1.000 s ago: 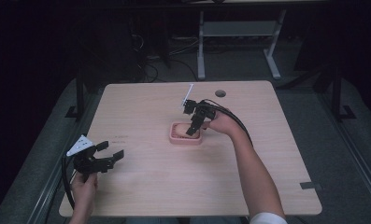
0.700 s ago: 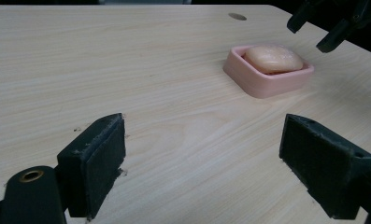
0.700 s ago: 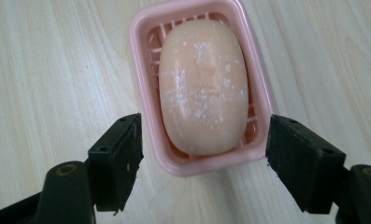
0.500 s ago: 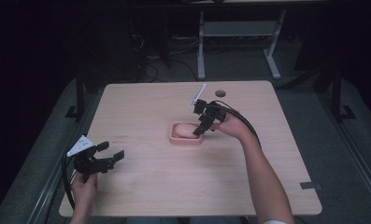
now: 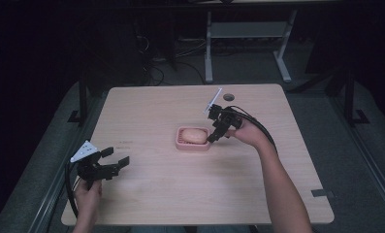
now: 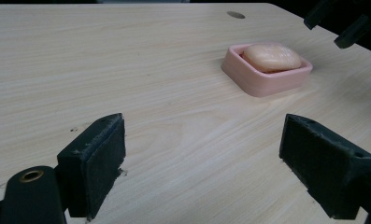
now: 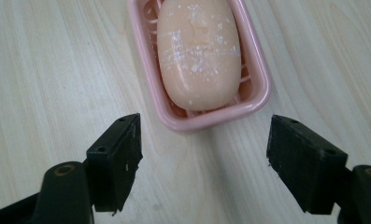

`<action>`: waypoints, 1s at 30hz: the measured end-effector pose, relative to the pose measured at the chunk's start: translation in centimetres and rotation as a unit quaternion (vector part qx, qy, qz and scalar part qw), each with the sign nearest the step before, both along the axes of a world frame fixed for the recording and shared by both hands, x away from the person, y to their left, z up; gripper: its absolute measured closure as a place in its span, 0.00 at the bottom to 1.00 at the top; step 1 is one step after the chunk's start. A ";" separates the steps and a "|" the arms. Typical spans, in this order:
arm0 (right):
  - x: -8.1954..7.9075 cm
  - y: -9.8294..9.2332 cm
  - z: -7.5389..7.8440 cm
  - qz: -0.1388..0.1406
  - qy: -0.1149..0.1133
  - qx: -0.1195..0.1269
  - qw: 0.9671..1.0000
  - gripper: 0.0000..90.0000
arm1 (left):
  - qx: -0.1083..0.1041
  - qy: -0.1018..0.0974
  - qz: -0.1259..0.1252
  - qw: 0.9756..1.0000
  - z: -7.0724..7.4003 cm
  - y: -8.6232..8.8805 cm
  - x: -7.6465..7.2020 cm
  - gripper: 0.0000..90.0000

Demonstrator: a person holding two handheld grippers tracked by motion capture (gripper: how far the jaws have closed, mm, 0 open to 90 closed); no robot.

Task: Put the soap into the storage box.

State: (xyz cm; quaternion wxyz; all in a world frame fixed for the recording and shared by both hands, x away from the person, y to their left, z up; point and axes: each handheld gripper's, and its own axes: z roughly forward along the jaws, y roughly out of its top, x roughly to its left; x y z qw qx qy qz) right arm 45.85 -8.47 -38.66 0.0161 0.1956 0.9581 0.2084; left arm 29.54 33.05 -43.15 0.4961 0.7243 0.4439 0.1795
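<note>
- Soap bar (image 7: 198, 53) lies in the pink soap dish (image 7: 260, 95) near table (image 5: 146, 104) centre, long axis running away from the right gripper's camera; white flecks on top.
- Right gripper (image 5: 213, 135) hovers just beside the dish's right end in the high view, jaws spread wide, nothing btwn them. In the right gripper view the near end of the dish sits btwn and just beyond the two pads (image 7: 120, 156).
- Left gripper (image 5: 113, 164) rests low at the table's near-left corner, well apart from the dish, jaws also spread and empty (looks idle).
- Step in hand, as I read it: right gripper lined up on the soap/dish, either about to close in or just let go; can't tell which.
- If going for a grab:
  - Centre the jaws on the soap's long axis, w/ one pad on each long side, not the rounded ends.
  - Come down past the dish rim so the pads meet soap, not plastic wall; the rim looks close to the soap's sides, so clearance is tight.
  - Close slowly; soap prob. slick and rounded, could squirt out.
  - Dish looks light and may drag along; lift straight up, and the left gripper could come over to pin it.
</note>
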 end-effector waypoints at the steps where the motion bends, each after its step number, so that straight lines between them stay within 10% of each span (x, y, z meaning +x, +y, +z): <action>1: -0.1 -0.1 0.0 -0.001 -0.003 0.001 1.000 0.29 | 0.000 0.000 0.000 1.000 0.0 0.0 0.0 0.16; 30: -2.4 -3.9 -0.3 -0.022 -0.008 0.019 1.000 0.28 | 0.002 0.000 -0.001 1.000 0.0 -0.2 0.0 0.16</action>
